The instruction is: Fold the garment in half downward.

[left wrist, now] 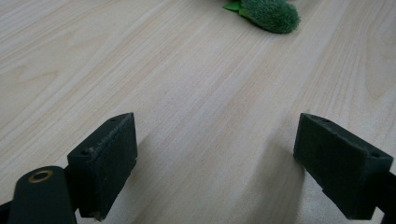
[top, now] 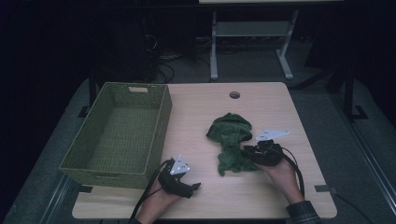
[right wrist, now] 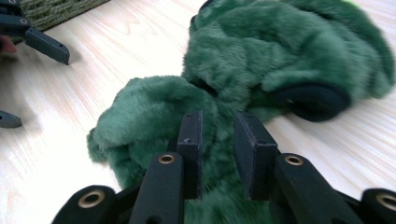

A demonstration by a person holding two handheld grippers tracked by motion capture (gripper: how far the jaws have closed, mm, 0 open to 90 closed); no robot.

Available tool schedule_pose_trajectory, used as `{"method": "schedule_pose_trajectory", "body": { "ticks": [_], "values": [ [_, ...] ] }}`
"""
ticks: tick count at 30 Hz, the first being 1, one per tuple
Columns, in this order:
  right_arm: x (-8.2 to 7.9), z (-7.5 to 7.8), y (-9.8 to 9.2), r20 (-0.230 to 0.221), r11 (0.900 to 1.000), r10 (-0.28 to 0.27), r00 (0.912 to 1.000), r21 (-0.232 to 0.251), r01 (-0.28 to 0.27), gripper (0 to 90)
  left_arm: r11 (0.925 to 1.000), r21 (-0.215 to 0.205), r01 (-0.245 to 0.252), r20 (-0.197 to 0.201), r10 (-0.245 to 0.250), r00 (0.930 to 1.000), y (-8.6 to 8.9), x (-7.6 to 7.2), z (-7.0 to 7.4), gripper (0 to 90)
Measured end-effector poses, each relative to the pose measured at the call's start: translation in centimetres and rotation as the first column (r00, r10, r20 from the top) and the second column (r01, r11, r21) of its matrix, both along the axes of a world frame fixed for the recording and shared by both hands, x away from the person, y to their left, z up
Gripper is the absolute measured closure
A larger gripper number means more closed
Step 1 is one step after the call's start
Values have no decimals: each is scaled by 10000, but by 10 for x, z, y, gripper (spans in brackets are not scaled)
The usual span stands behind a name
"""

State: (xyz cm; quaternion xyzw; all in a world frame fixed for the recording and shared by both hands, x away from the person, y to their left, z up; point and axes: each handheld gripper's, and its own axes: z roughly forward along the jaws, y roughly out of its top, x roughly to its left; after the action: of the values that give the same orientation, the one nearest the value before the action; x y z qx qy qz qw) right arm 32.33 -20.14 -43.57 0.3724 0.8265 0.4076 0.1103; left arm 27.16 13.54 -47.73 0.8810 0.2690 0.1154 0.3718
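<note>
On the pale wooden table (top: 280,100), the largest thing is the green woven basket (top: 119,133), standing at the left side with nothing visible inside. Right of it, near the table's middle, lies the green plush garment (top: 231,142), crumpled in a loose heap. The right gripper (top: 247,150) is at the heap's near-right edge, and the left gripper (top: 196,186) rests low beside the basket's near corner, well apart from the plush.

The step in hand looks like getting a hold on the fabric so it can go to the basket. To do it well, I would sink the jaws deep into a thick fold rather than nip loose pile — a shallow bite on fur this slippery is likely to slide off on the lift.

From above, the right tongs are too dark to read. The right gripper view settles it: the narrow-set pads (right wrist: 190,140) have a fold of plush between them, seemingly pinched, and a black cuff or trim (right wrist: 313,100) shows on the far lump. The left gripper view shows its pads (left wrist: 105,161) standing wide apart over bare wood, holding nothing — just one furry tip (left wrist: 273,14) of the garment lies ahead.
</note>
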Motion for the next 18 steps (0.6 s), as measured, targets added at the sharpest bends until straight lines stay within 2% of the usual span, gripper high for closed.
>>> {"method": "schedule_pose_trajectory", "body": {
  "ticks": [5, 8, 9, 10, 12, 18],
  "values": [
    [-5, 3, -14, 18, 9996, -241, 9997, 144, 240, 723, 10000, -34, -87, -26, 87, 10000, 0, 0, 0, 128],
    [-13, 1, -32, 15, 9986, -526, 9986, 72, 526, 712, 9998, -50, -193, -35, 193, 9998, 0, 0, 0, 134],
    [-13, 1, -32, 15, 9986, -526, 9986, 72, 526, 712, 9998, -50, -193, -35, 193, 9998, 0, 0, 0, 136],
    [-17, -1, -41, 56, 9980, -628, 9980, 61, 628, 702, 9999, -38, -144, -35, 144, 9999, 1, 1, 0, 137],
    [-19, -2, -47, 80, 9976, -680, 9977, 91, 680, 702, 9999, -53, -120, -38, 120, 9999, 1, 1, 0, 137],
    [-35, -11, -76, -200, 9945, -1049, 9943, 51, 1050, 664, 10000, -71, 29, -43, -29, 10000, 3, 3, 0, 149]
  ]
}}
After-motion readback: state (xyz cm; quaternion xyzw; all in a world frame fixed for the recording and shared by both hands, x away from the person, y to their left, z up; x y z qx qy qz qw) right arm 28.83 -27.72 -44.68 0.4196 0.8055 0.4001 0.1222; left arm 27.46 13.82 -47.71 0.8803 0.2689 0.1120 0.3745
